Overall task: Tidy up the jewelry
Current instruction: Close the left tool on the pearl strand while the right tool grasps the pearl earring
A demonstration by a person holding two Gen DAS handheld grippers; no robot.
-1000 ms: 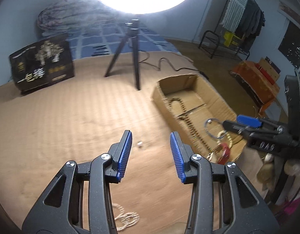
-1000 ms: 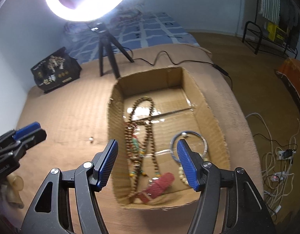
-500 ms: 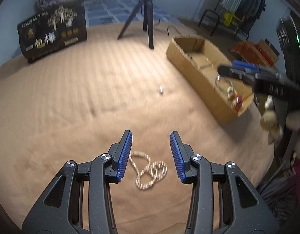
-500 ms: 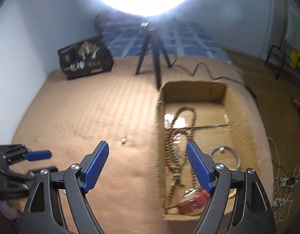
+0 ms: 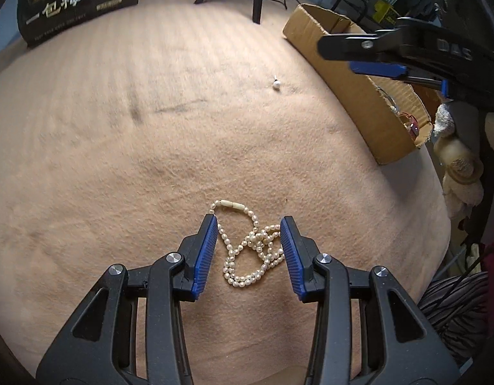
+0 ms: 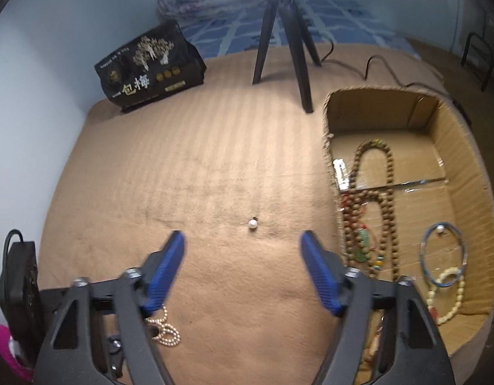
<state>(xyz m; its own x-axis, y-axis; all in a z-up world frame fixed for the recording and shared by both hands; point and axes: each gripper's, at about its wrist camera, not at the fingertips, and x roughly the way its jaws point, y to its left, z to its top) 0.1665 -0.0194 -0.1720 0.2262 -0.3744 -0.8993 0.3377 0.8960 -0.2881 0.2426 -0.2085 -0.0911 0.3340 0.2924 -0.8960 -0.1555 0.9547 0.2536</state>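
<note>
A tangled white pearl necklace (image 5: 247, 247) lies on the tan blanket, between the fingers of my open left gripper (image 5: 249, 224); it also shows in the right wrist view (image 6: 165, 330). A single loose pearl (image 6: 252, 223) lies further out, also in the left wrist view (image 5: 275, 85). My right gripper (image 6: 242, 240) is open and empty, hovering over the blanket just short of that pearl. The cardboard box (image 6: 465, 147) to the right holds wooden bead strands (image 6: 388, 199), a blue bangle (image 6: 442, 253) and a cream bead bracelet (image 6: 449, 295).
A black tripod (image 6: 288, 41) with a cable stands at the back. A black printed box (image 6: 147, 64) stands at the back left. The box's side wall (image 5: 352, 86) is to my left gripper's right. The blanket's edge drops off at the right.
My left gripper has moved forward and down so its fingers now straddle the pearl necklace. My right gripper has swung left from over the box toward the loose pearl.
</note>
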